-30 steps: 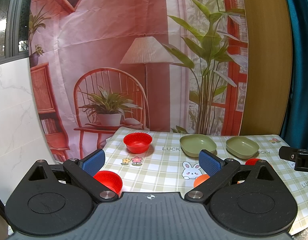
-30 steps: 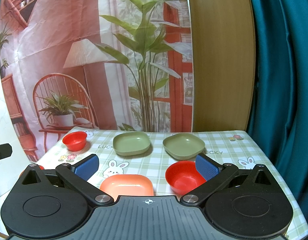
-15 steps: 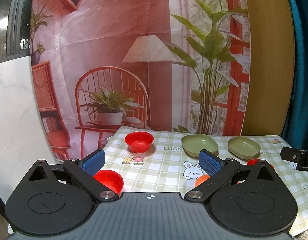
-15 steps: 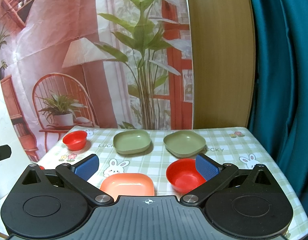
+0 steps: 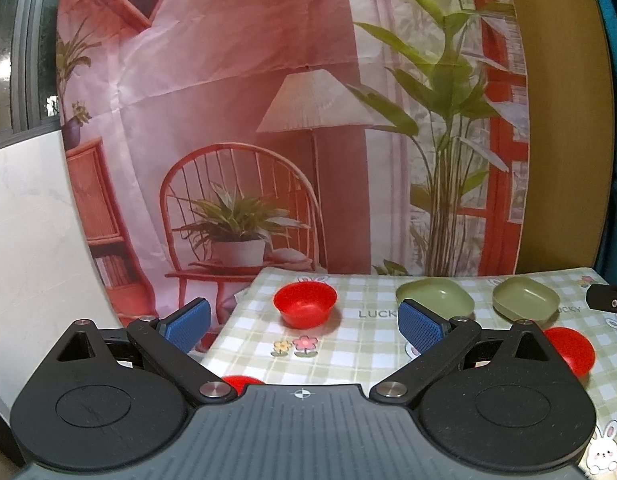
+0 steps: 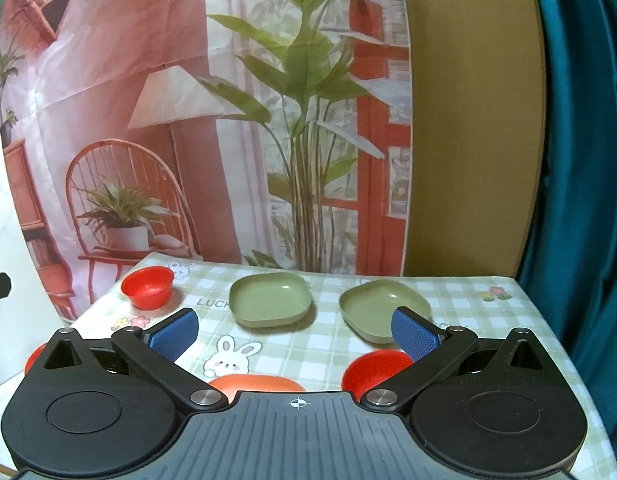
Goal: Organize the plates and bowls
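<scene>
Both claws spread wide, nothing held, hovering above near edge of tabletop with checked cloth. Left claw: far red bowl sits just ahead of it, slightly left of centre between the pads, upright, apart from everything else. Second red bowl peeks out right under the left claw body, mostly hidden. Right claw: two green plates side by side ahead, the right one partly behind the right pad; orange plate directly below and between the arms; third red bowl under the right arm. Judgement: left claw is nearer the two left red bowls, right claw nearer the plates and the third bowl. Nothing stacked yet; task looks barely begun
</scene>
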